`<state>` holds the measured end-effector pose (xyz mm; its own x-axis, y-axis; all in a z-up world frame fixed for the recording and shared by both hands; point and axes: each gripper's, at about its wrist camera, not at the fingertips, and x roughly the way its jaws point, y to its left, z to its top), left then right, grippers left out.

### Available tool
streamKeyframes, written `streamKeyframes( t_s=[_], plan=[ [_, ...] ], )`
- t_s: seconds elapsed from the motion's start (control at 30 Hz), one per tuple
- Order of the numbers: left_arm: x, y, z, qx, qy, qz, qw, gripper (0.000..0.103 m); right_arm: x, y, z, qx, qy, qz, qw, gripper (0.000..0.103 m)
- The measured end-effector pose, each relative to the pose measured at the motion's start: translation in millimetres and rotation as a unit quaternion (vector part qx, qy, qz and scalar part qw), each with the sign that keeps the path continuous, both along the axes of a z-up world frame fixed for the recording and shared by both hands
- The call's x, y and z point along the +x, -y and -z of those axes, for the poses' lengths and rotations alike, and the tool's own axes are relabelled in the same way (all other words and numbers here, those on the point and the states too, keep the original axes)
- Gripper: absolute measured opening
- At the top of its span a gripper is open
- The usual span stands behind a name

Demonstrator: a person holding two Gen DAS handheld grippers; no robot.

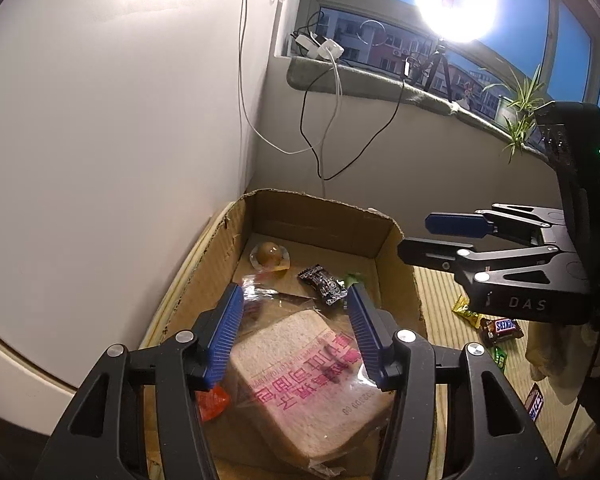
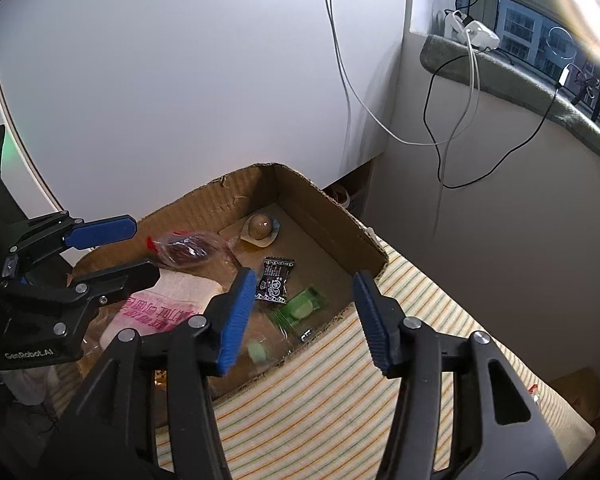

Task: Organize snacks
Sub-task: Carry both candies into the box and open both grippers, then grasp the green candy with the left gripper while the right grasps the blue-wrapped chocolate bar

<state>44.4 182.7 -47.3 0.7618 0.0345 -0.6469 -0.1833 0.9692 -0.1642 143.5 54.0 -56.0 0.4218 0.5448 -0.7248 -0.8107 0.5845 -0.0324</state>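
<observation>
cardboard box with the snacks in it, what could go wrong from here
1. The bagged bread slice fills the near end of the cardboard box, so later snacks may pile on it and crush it.
2. The Snickers bar and other wrappers lie on the mat outside, partly behind the right gripper, and could be missed.

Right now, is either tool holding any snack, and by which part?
Nothing is held. The left tool and right tool are both open above the cardboard box.
</observation>
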Motion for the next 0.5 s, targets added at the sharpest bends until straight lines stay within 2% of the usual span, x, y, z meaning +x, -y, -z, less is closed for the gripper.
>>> streamKeyframes(
  t_s=[0.1,0.5],
  plan=[
    [-4.8,2.2,-4.2,0.001,0.005,-0.002,1.0000,0.053,-5.6,6.4,-5.4,0.003,0.006,0.001,1.000,0.061],
    [-23.6,37.1,-18.2,0.000,0.023,0.026,0.9994,0.053,-34.6,52.4,-22.0,0.007,0.027,0.007,1.000,0.064]
  ],
)
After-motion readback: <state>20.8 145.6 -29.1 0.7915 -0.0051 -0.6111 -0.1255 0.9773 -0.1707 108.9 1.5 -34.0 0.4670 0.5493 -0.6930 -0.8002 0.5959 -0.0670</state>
